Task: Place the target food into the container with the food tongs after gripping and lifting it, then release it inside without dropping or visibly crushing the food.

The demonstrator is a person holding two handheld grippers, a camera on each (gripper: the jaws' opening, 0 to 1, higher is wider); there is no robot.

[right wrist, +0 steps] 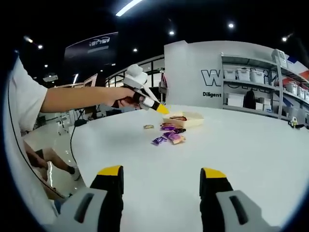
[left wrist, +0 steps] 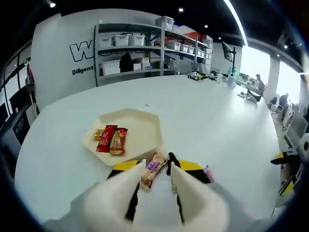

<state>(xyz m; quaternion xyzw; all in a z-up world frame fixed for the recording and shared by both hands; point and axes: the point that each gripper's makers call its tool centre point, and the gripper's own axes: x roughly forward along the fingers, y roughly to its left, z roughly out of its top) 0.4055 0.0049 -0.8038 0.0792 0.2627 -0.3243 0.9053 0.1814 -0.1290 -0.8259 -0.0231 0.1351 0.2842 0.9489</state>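
The white table carries a cream hexagonal tray holding three wrapped snacks. The left gripper, jaws narrowed, grips a wrapped bar just beside the tray. The right gripper hangs wide apart, holding nothing.

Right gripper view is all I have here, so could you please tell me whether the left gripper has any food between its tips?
Observer: In the left gripper view, a purple-and-tan snack packet sits between the tips of the left gripper. I cannot tell whether it is clamped.
Operator: Thank you. What is already inside the tray?
Observer: The beige tray holds two packets side by side, a red packet and an orange-brown packet. They lie toward the left of that view, and the rest of the tray floor is bare.
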